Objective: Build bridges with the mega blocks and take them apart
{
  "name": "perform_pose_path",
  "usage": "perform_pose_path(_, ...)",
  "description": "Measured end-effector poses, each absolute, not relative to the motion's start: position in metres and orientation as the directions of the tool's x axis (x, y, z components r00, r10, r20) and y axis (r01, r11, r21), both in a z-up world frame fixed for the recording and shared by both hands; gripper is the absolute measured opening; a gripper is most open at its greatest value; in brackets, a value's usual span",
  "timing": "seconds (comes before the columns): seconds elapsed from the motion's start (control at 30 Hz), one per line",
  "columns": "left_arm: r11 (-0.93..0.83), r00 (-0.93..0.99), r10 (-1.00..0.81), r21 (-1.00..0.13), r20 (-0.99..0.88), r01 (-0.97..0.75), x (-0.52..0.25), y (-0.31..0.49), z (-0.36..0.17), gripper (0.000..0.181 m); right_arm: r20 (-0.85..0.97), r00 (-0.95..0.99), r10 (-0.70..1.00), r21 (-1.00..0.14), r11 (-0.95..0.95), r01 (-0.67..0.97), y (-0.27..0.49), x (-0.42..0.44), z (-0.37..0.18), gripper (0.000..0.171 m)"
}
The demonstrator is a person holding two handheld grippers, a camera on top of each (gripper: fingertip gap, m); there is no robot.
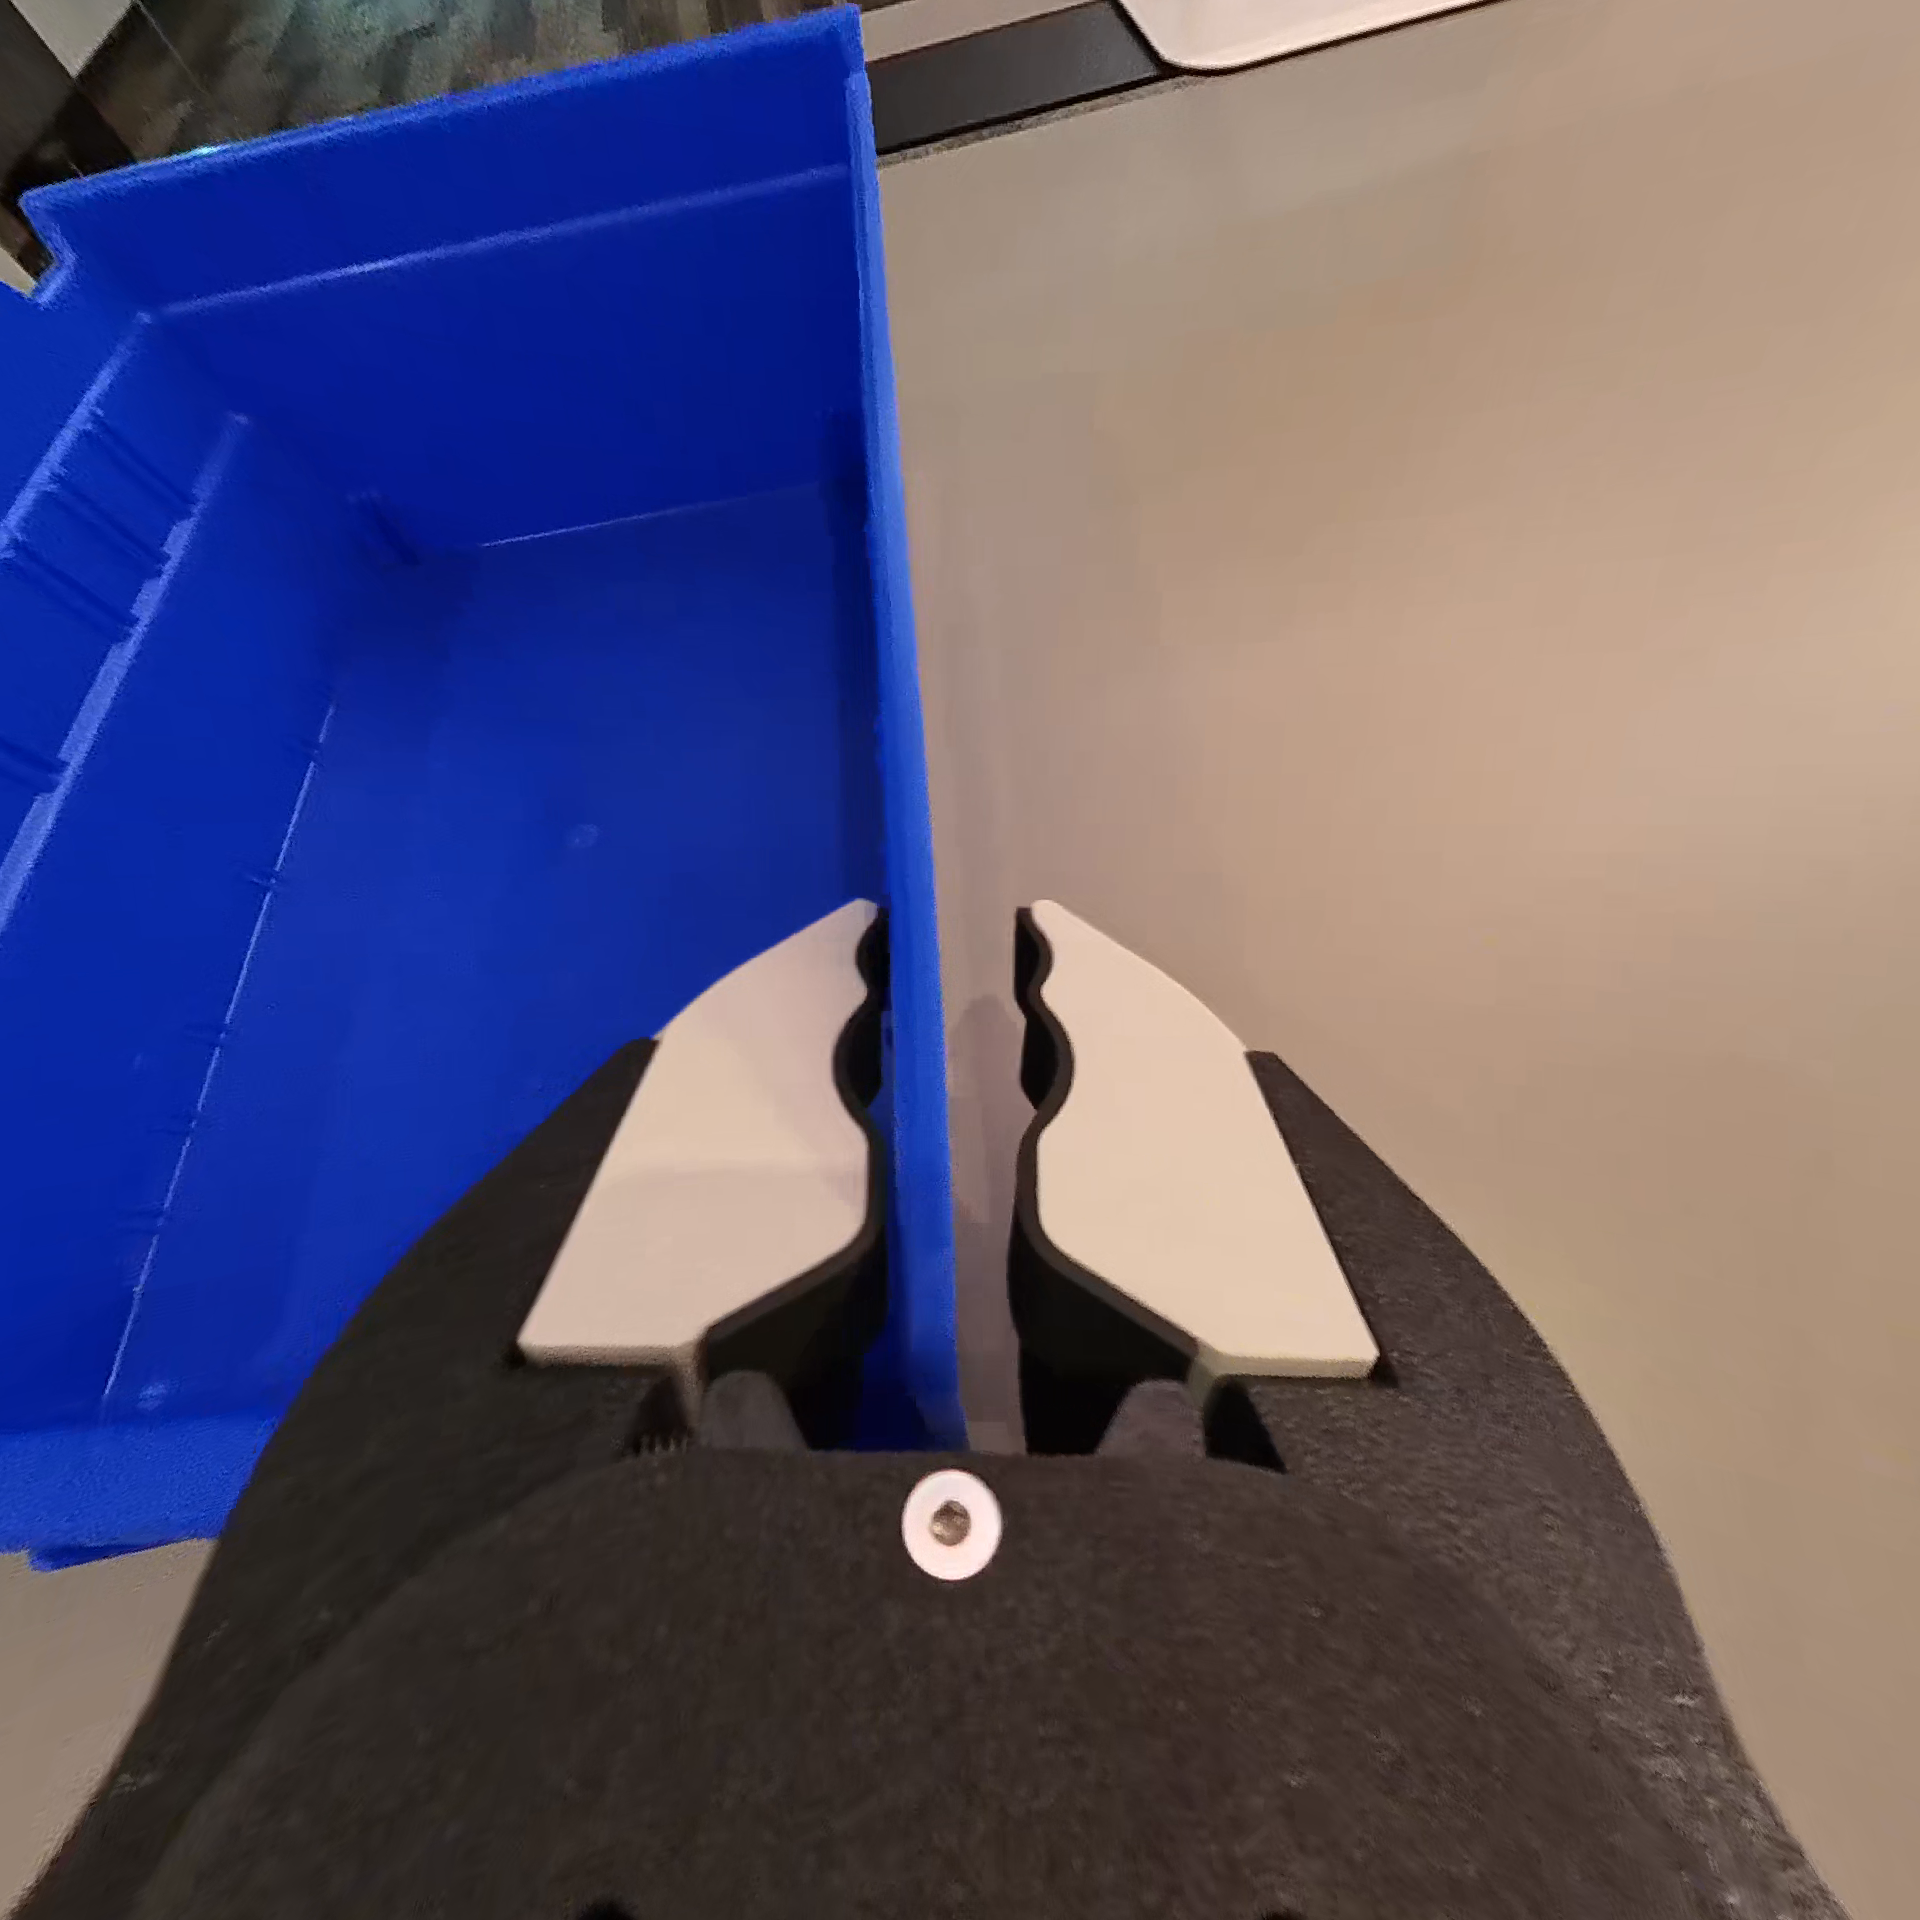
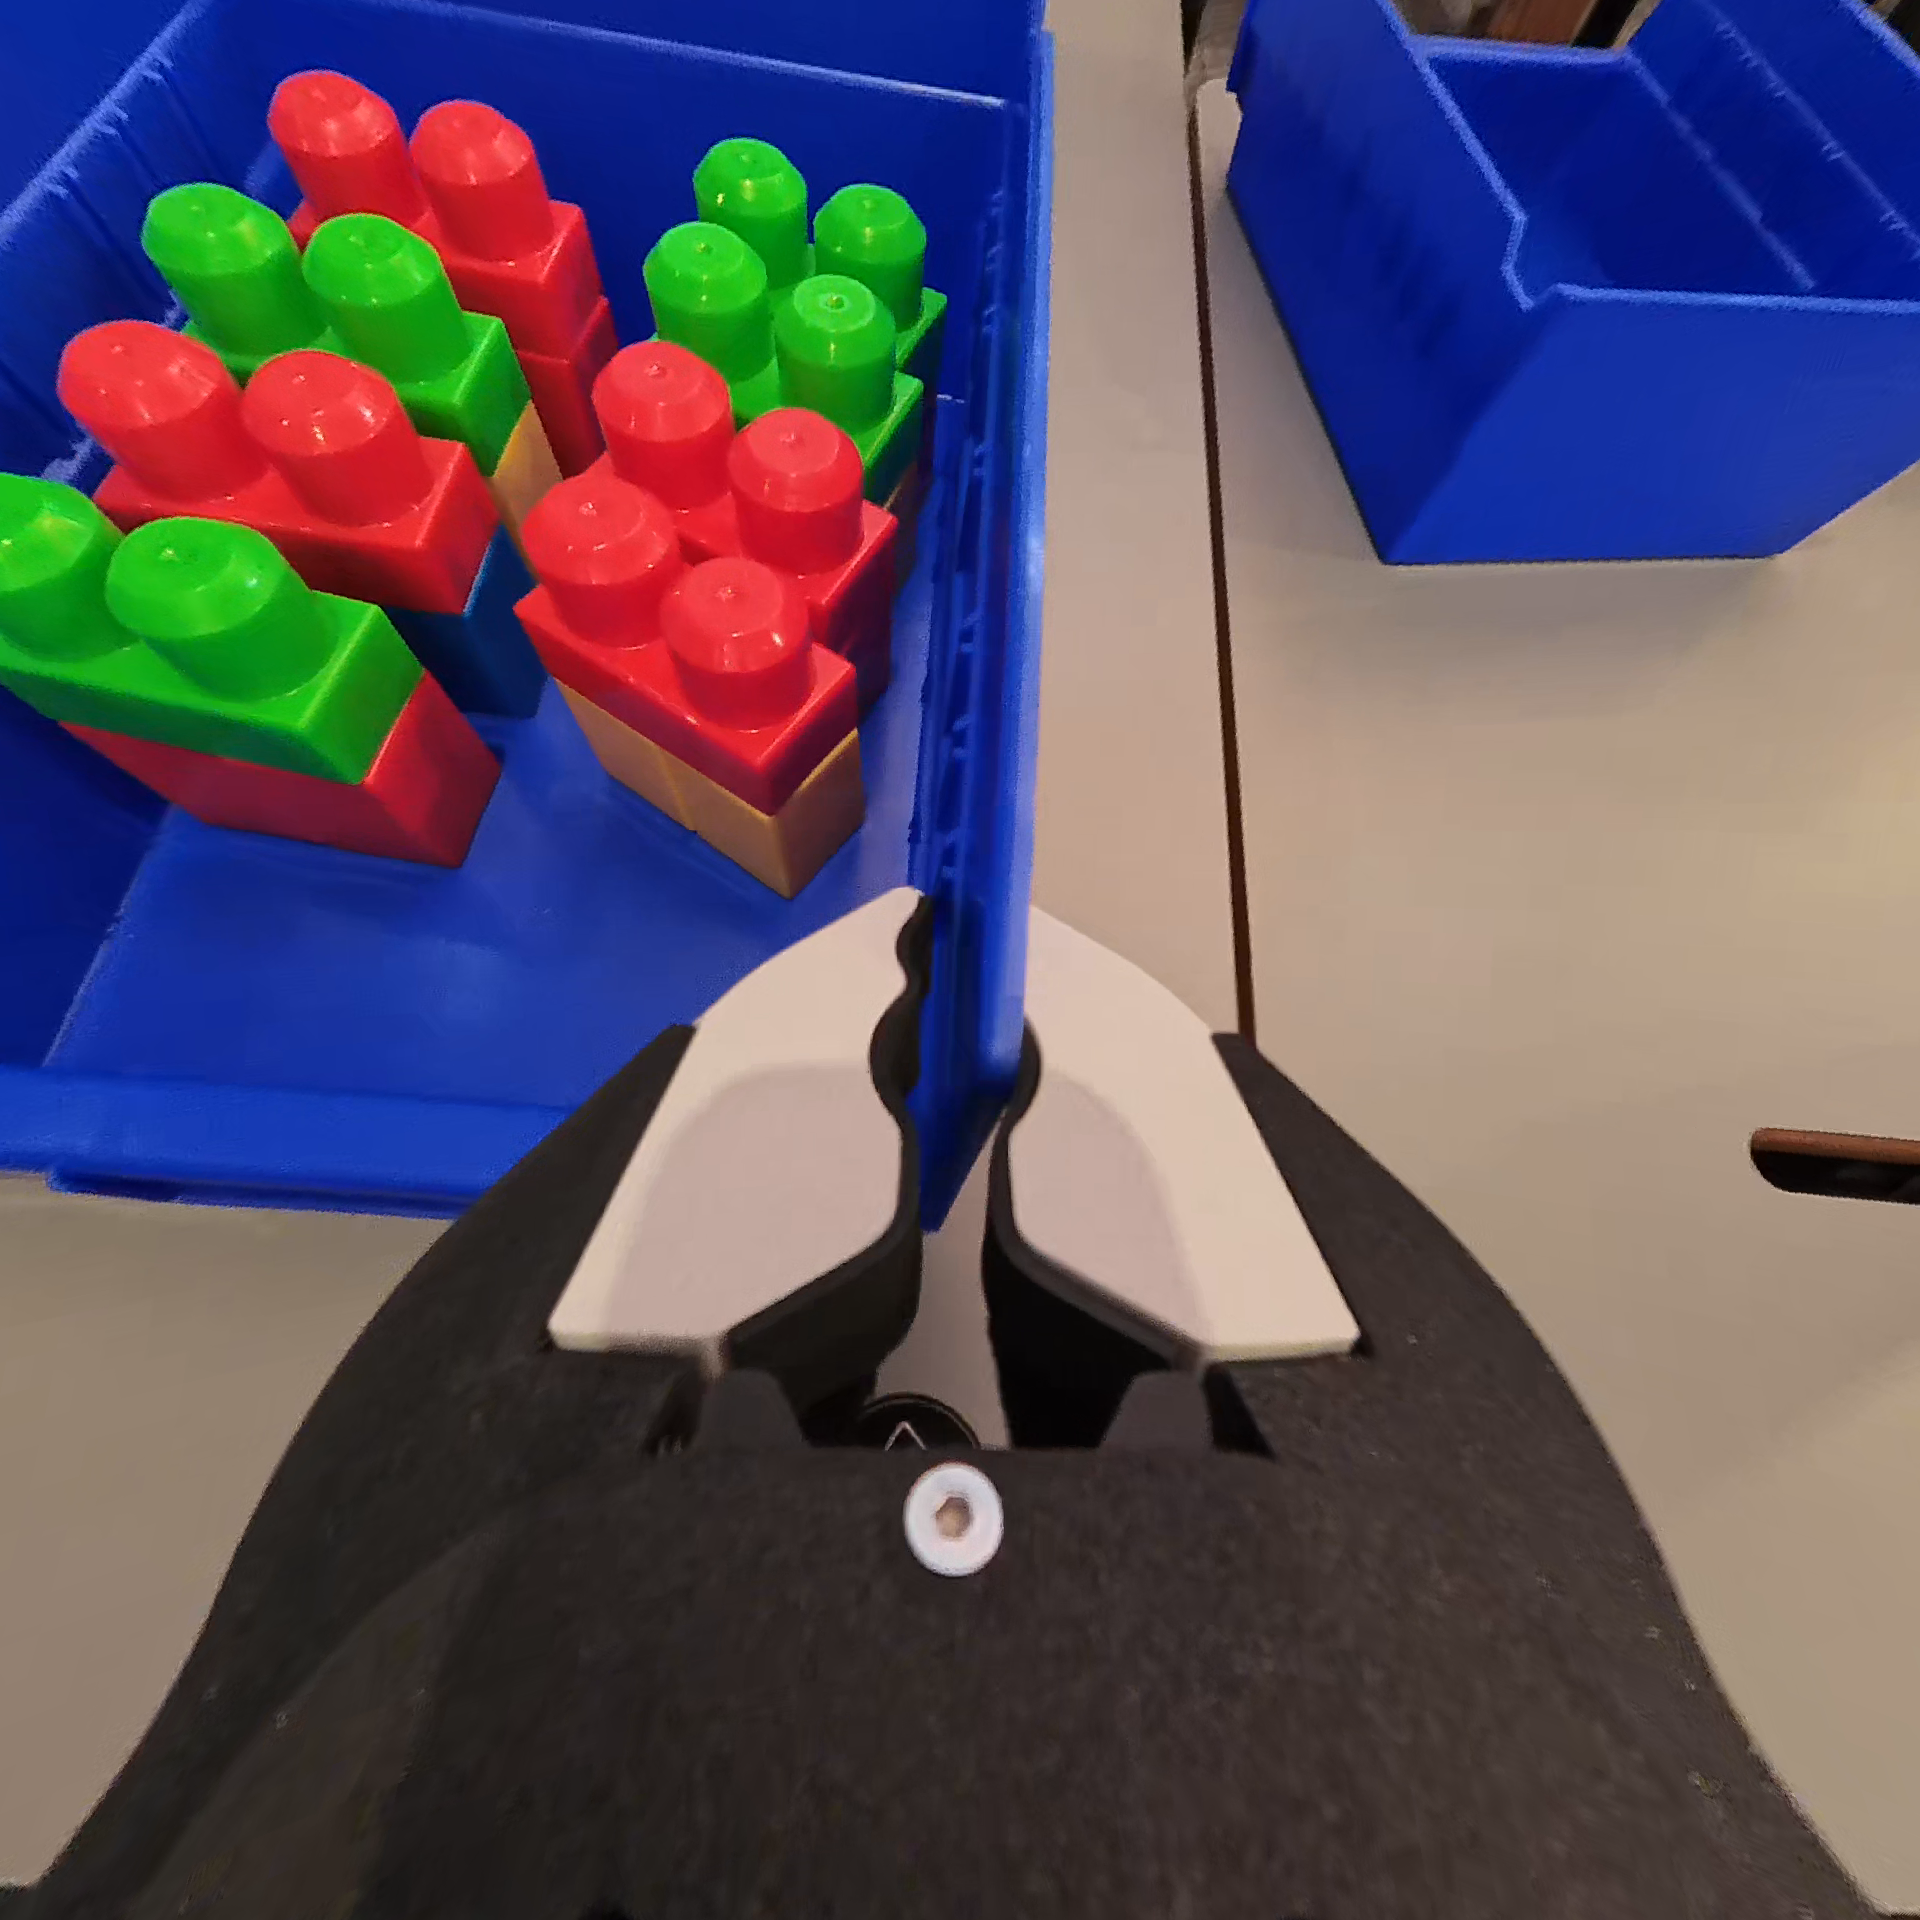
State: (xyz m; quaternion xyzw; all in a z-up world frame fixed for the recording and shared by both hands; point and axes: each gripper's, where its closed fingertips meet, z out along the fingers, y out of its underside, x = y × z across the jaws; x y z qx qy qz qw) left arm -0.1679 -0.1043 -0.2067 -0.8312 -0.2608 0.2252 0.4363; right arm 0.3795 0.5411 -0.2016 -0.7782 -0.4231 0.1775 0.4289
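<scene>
In the right wrist view, a blue bin (image 2: pixel 1023 520) holds several short stacks of mega blocks: red ones (image 2: pixel 686 582), green ones (image 2: pixel 800 281), with yellow (image 2: pixel 790 821) and blue (image 2: pixel 478 644) blocks beneath. My right gripper (image 2: pixel 977 920) is shut on this bin's right wall, one finger inside and one outside. In the left wrist view, an empty blue bin (image 1: pixel 520 831) sits on the table. My left gripper (image 1: pixel 951 914) straddles its right wall (image 1: pixel 904 935). The left finger (image 1: pixel 748 1122) lies against the wall, and the right finger (image 1: pixel 1153 1143) stands a little apart from it.
A second, empty blue bin (image 2: pixel 1621 312) stands at the far right on an adjoining beige table (image 2: pixel 1558 935), across a seam (image 2: pixel 1226 623). In the left wrist view, bare beige tabletop (image 1: pixel 1403 727) spreads right of the bin, with a dark table edge (image 1: pixel 1018 94) at the back.
</scene>
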Motion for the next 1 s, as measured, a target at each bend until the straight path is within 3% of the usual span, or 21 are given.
perform_pose_path(0.07, -0.482, 0.742, 0.650, -0.843, -0.163, 0.237, -0.172, -0.109, -0.206, 0.007, 0.043, 0.571, 0.820, -0.817, -0.300, 0.493, 0.540, 0.379, -0.202, 0.006)
perform_pose_path(0.3, -0.481, 0.740, 0.648, -0.850, -0.180, 0.215, -0.173, -0.110, -0.207, 0.008, -0.046, 0.525, 0.850, -0.842, -0.316, 0.437, 0.539, 0.377, -0.202, 0.004)
perform_pose_path(0.37, -0.483, 0.739, 0.647, -0.851, -0.187, 0.207, -0.173, -0.110, -0.207, 0.010, -0.149, 0.496, 0.855, -0.838, -0.376, 0.395, 0.533, 0.374, -0.201, 0.017)
perform_pose_path(0.47, -0.504, 0.743, 0.637, -0.840, -0.204, 0.201, -0.173, -0.110, -0.208, 0.007, -0.219, 0.490, 0.844, -0.827, -0.427, 0.365, 0.531, 0.373, -0.200, 0.020)
perform_pose_path(0.6, -0.508, 0.745, 0.634, -0.838, -0.207, 0.200, -0.173, -0.109, -0.208, 0.007, -0.118, 0.539, 0.834, -0.812, -0.393, 0.431, 0.537, 0.378, -0.207, 0.004)
perform_pose_path(0.73, -0.503, 0.746, 0.636, -0.838, -0.196, 0.209, -0.172, -0.108, -0.207, 0.006, 0.014, 0.543, 0.840, -0.803, -0.314, 0.507, 0.539, 0.379, -0.207, 0.005)
perform_pose_path(0.87, -0.500, 0.750, 0.636, -0.838, -0.181, 0.221, -0.171, -0.108, -0.206, 0.006, -0.012, 0.584, 0.812, -0.780, -0.372, 0.502, 0.540, 0.379, -0.209, 0.013)
perform_pose_path(0.97, -0.499, 0.751, 0.637, -0.836, -0.175, 0.228, -0.171, -0.108, -0.205, 0.006, -0.021, 0.593, 0.805, -0.737, -0.413, 0.535, 0.537, 0.379, -0.214, 0.013)
perform_pose_path(1.0, -0.498, 0.751, 0.637, -0.836, -0.174, 0.228, -0.170, -0.108, -0.205, 0.006, -0.016, 0.601, 0.799, -0.722, -0.425, 0.546, 0.537, 0.381, -0.216, 0.006)
